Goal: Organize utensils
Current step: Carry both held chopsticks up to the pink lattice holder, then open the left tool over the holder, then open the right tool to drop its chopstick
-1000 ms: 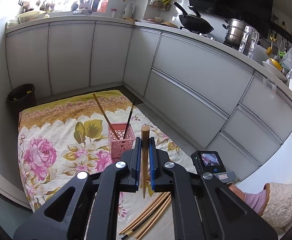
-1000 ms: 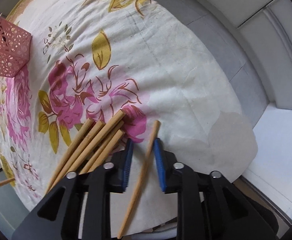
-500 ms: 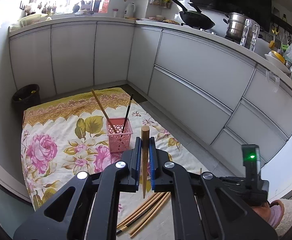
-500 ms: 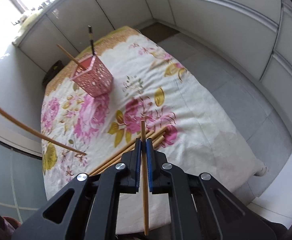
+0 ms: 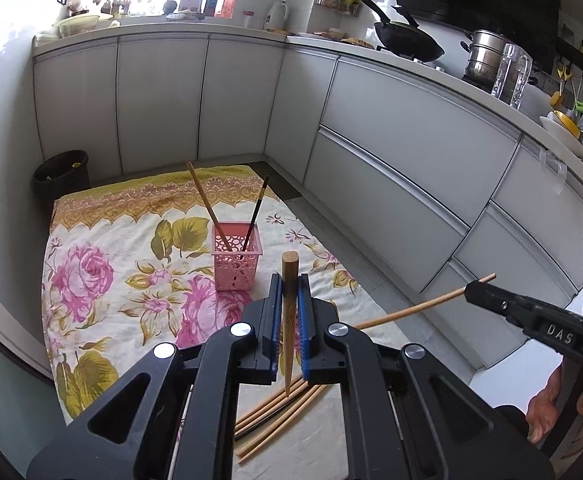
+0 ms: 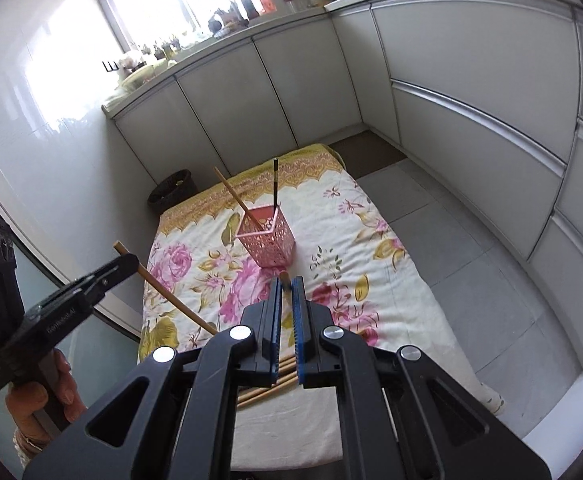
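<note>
A pink perforated holder [image 5: 235,261] stands on the floral cloth [image 5: 103,264] with a wooden and a dark chopstick in it; it also shows in the right wrist view [image 6: 266,242]. My left gripper [image 5: 289,312] is shut on a wooden chopstick [image 5: 289,280], held above the cloth short of the holder. My right gripper [image 6: 286,300] is shut on another wooden chopstick [image 6: 284,280], its tip just showing between the pads; that chopstick shows in the left wrist view [image 5: 423,306]. Several loose chopsticks [image 5: 275,412] lie on the cloth below both grippers.
The cloth covers a low surface in a kitchen corner. White cabinets [image 5: 391,152] run along the back and right. A dark bin [image 5: 61,176] stands at the far left corner. Grey floor tiles [image 6: 471,248] lie to the right.
My right gripper closed on a chopstick from the cloth, lifted it and tilted up to face the holder. My left gripper stayed shut on its chopstick, rising slightly.
</note>
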`<state>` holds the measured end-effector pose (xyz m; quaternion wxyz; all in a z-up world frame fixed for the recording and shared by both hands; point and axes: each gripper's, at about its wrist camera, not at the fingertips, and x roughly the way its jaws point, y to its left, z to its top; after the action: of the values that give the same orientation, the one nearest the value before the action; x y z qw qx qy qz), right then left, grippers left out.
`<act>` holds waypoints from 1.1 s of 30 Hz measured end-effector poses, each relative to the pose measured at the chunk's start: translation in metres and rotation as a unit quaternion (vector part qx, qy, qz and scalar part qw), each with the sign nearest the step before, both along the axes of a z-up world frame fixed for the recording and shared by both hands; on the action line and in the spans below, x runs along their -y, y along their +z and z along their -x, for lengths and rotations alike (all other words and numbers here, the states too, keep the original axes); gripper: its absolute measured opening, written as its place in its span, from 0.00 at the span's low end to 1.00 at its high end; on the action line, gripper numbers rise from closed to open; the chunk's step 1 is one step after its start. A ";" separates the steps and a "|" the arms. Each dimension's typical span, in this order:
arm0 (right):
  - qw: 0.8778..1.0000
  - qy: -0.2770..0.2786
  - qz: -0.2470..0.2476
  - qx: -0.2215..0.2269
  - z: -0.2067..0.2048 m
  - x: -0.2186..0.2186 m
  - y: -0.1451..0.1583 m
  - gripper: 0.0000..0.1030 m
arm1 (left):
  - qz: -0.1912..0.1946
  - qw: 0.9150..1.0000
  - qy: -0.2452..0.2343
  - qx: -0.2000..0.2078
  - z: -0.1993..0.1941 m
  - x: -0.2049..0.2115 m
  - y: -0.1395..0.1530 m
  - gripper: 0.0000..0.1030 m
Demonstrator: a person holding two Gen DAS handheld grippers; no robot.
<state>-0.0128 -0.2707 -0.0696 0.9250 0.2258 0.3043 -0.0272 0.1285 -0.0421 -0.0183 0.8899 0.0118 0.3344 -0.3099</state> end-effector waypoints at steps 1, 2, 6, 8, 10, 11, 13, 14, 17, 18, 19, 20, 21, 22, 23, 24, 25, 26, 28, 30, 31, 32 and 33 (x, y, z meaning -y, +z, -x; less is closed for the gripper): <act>1.000 0.000 -0.001 0.004 -0.003 0.002 0.006 0.05 | 0.000 1.000 0.002 0.001 -0.001 0.000 0.002 0.06; 1.000 -0.001 -0.001 0.007 -0.006 0.004 0.012 0.05 | 0.000 1.000 0.006 0.003 -0.003 0.001 0.005 0.06; 1.000 -0.003 -0.007 0.017 -0.022 0.015 0.029 0.05 | 0.002 1.000 0.021 0.005 -0.016 0.004 0.016 0.06; 1.000 -0.003 -0.013 0.021 -0.030 0.020 0.035 0.05 | 0.001 0.999 0.031 0.011 -0.025 0.006 0.023 0.06; 1.000 -0.004 -0.012 0.027 -0.035 0.023 0.040 0.05 | 0.002 0.999 0.039 0.018 -0.035 0.010 0.031 0.06; 0.999 -0.004 -0.011 0.030 -0.038 0.025 0.042 0.06 | 0.003 0.999 0.043 0.022 -0.041 0.012 0.035 0.06; 0.999 -0.003 -0.011 0.035 -0.043 0.027 0.045 0.06 | 0.006 0.998 0.052 0.034 -0.050 0.017 0.044 0.06; 0.999 -0.004 -0.012 0.036 -0.046 0.029 0.046 0.06 | 0.010 0.997 0.058 0.040 -0.056 0.019 0.049 0.06; 0.999 -0.005 -0.015 0.039 -0.056 0.035 0.045 0.06 | 0.022 0.995 0.077 0.059 -0.075 0.025 0.062 0.06; 0.999 -0.006 -0.018 0.039 -0.059 0.037 0.045 0.06 | 0.024 0.994 0.084 0.067 -0.082 0.027 0.066 0.06; 0.999 -0.007 -0.020 0.040 -0.063 0.040 0.045 0.06 | 0.027 0.993 0.090 0.073 -0.088 0.028 0.070 0.06; 0.999 -0.009 -0.021 0.041 -0.067 0.042 0.046 0.06 | 0.029 0.992 0.097 0.080 -0.094 0.030 0.072 0.06; 0.999 -0.010 -0.022 0.042 -0.070 0.044 0.046 0.06 | 0.029 0.991 0.101 0.085 -0.100 0.033 0.074 0.06; 0.999 -0.012 -0.023 0.044 -0.074 0.045 0.047 0.06 | 0.029 0.990 0.107 0.087 -0.108 0.035 0.075 0.06; 0.999 -0.013 -0.025 0.045 -0.078 0.047 0.047 0.06 | 0.026 0.989 0.114 0.089 -0.115 0.037 0.073 0.06; 0.999 -0.014 -0.027 0.045 -0.083 0.049 0.047 0.06 | 0.022 0.988 0.119 0.091 -0.122 0.040 0.072 0.06; 0.998 -0.015 -0.028 0.046 -0.086 0.051 0.046 0.06 | 0.017 0.988 0.123 0.090 -0.130 0.043 0.068 0.06; 0.998 -0.016 -0.028 0.046 -0.090 0.052 0.046 0.06 | 0.015 0.988 0.127 0.087 -0.136 0.044 0.064 0.06; 0.998 -0.017 -0.025 0.046 -0.099 0.053 0.046 0.06 | 0.012 0.989 0.130 0.070 -0.151 0.045 0.052 0.06; 0.999 -0.017 -0.024 0.045 -0.107 0.053 0.044 0.06 | 0.012 0.990 0.132 0.047 -0.163 0.044 0.036 0.07; 0.999 -0.017 -0.026 0.045 -0.111 0.053 0.044 0.06 | 0.005 0.990 0.133 0.037 -0.167 0.044 0.026 0.07; 0.998 -0.017 -0.029 0.045 -0.115 0.054 0.044 0.06 | 0.000 0.991 0.131 0.030 -0.170 0.044 0.018 0.07; 0.998 -0.016 -0.031 0.046 -0.120 0.053 0.043 0.06 | -0.001 0.992 0.127 0.023 -0.171 0.042 0.011 0.07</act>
<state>0.1070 -0.3239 -0.0263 0.9299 0.2604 0.2588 -0.0224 0.2994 -0.0846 -0.0070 0.9297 -0.0230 0.3124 -0.1936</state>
